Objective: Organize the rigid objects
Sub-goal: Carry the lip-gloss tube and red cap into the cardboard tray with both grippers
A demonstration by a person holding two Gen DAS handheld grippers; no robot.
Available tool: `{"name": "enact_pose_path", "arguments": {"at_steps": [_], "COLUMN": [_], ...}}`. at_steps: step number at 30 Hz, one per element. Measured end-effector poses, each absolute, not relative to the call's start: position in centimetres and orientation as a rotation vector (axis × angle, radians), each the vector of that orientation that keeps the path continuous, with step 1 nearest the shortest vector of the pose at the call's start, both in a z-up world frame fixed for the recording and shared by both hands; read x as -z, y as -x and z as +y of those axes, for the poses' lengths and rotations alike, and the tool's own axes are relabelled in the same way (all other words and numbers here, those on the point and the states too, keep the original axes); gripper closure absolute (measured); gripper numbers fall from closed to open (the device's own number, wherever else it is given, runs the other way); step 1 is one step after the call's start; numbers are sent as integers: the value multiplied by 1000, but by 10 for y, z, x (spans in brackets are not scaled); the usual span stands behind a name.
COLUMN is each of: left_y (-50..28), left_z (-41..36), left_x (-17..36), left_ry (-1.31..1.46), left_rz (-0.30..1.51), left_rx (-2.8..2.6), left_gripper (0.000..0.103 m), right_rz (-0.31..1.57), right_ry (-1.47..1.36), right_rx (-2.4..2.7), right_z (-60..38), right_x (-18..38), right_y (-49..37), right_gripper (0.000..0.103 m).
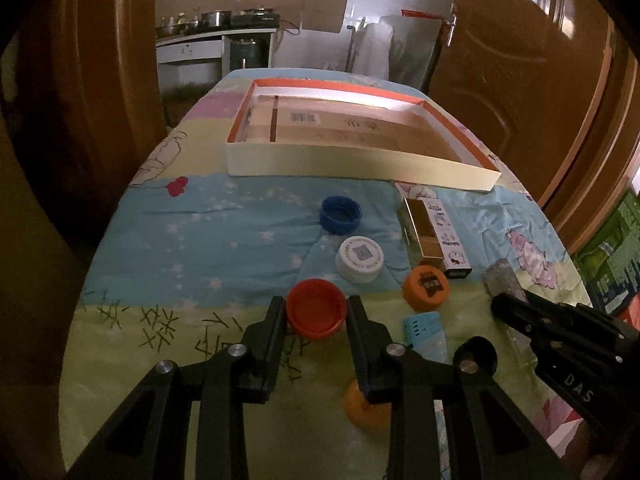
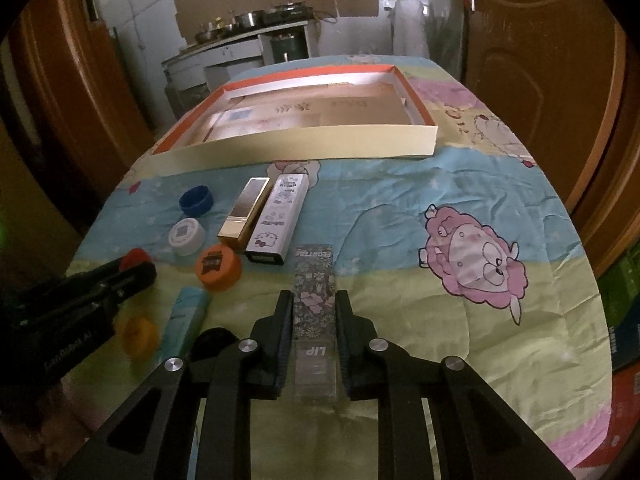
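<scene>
Right wrist view: right claw (image 2: 310, 312) clamps lip box (image 2: 314, 300), long axis toward tray (image 2: 296, 142) at twelve o'clock; left claw (image 1: 316, 312) clamps red cap (image 1: 316, 314).

Light level: dim and warm on the near side, both views murky at the bottom.
Source: daylight pours from the far room (image 1: 256, 20), where white walls read brightest.
Glare: the far inner wall of the tray (image 1: 332, 94) blows out white; the door (image 2: 532, 52) catches soft sheen.
Shadows: faint, falling toward the camera under the tray's near wall.
Distortion: strong fisheye bend, black vignette in every corner.
Focus: the yellow cap (image 2: 138, 334) smears to a blur; the mid-table stays fairly sharp.
</scene>
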State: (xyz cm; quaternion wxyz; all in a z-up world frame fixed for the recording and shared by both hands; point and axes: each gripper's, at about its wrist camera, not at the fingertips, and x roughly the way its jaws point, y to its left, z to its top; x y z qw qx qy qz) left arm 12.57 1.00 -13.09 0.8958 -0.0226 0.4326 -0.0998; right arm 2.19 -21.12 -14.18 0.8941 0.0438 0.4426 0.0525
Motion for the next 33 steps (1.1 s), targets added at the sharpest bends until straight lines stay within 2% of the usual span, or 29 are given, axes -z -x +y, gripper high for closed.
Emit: {"name": "enact_pose_path", "arguments": {"at_steps": [17,33], "left_y": [-131,-175], "left_z": [0,-9], "left_x": [90,40], "left_ry": [-23,17], "left_rz": [808,754], "left_rx": [180,172], "left_gripper": [72,72], "right_rz": [850,782], "right_ry": [-41,-14], "right_rx": [-106,-127], "right_z": [-211,-215], "right_x": [113,66], "right_y": [-18,-48], "right_gripper": [83,83]}}
